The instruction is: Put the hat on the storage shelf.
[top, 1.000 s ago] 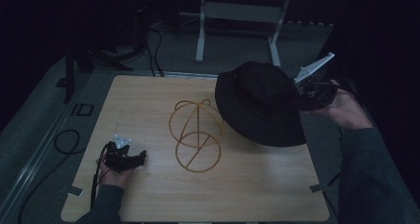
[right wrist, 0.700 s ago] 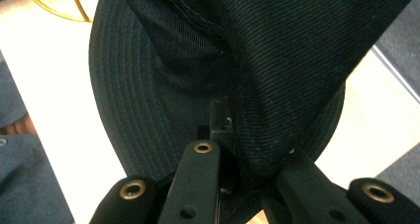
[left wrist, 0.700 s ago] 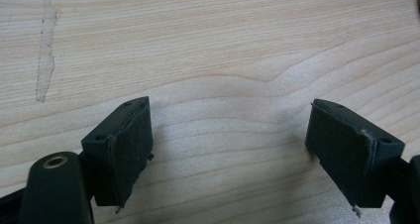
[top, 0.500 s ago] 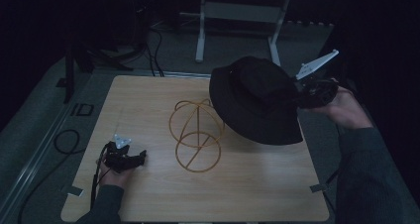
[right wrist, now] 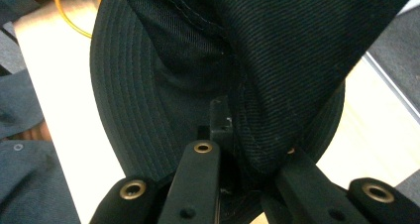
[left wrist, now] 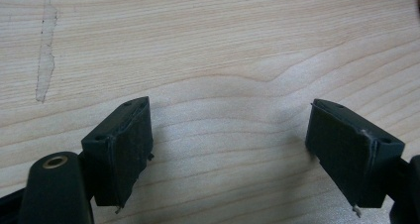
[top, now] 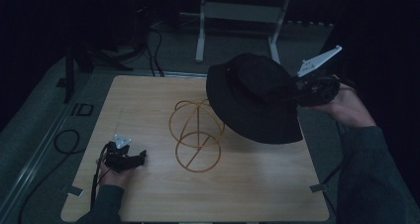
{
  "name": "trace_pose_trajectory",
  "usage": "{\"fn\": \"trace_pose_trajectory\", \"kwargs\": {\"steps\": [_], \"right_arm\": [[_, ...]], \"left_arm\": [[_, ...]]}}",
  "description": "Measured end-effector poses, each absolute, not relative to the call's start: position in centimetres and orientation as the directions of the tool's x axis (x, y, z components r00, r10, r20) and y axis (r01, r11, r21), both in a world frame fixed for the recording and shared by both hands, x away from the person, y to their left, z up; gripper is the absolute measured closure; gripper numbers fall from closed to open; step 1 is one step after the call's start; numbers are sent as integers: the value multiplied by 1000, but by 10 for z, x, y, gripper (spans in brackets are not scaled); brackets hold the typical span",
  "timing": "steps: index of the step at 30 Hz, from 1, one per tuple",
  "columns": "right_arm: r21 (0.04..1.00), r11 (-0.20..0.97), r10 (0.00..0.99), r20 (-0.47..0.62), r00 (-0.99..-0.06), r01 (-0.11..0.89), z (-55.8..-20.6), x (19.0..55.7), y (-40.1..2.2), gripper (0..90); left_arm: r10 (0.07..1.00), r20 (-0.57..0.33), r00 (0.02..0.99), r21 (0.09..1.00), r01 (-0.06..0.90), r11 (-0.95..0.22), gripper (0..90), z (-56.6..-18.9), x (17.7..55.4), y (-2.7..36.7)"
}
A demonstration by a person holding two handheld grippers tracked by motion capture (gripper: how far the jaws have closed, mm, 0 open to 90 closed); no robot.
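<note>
A black bucket hat (top: 255, 100) hangs tilted in the air over the right part of the wooden table (top: 148, 105), beside and partly over a yellow wire hat stand (top: 195, 135). My right gripper (top: 302, 87) is shut on the hat's brim at its right side. In the right gripper view the brim and crown fabric (right wrist: 277, 60) is pinched between the jaws of my right gripper (right wrist: 235, 149), and a loop of the stand (right wrist: 74, 21) shows at top left. My left gripper (top: 136, 157) rests on the table at the front left, open, its pads (left wrist: 124, 140) wide apart over bare wood.
A white metal frame (top: 237, 16) stands on the floor behind the table. Black cables (top: 64, 140) lie on the floor at the left. A pale scratch (left wrist: 44, 55) marks the wood ahead of my left gripper.
The hat has swung slightly left and up with my right gripper, moving closer over the wire stand. The left gripper has stayed where it was.
</note>
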State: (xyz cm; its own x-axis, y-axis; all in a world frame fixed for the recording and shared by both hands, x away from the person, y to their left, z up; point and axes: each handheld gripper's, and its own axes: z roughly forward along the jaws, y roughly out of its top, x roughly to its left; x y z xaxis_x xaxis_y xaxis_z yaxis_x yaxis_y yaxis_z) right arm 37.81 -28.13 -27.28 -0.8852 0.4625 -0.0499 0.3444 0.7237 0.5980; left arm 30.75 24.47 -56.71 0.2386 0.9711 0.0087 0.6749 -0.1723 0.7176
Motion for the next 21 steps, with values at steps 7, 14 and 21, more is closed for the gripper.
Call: {"fn": "trace_pose_trajectory", "kwargs": {"steps": [7, 14, 21], "right_arm": [[615, 721, 438, -49, -898, 318, -262, 375, -276, 881], [621, 726, 415, -53, -908, 296, -260, 373, -272, 881], [636, 722, 386, -45, -921, 271, -257, 372, -266, 881]], "left_arm": [[971, 9, 239, 717, 675, -173, 187, -567, 308, 245], [971, 8, 238, 717, 675, -171, 187, -567, 307, 245], [971, 9, 239, 717, 675, -173, 187, -567, 308, 245]]}}
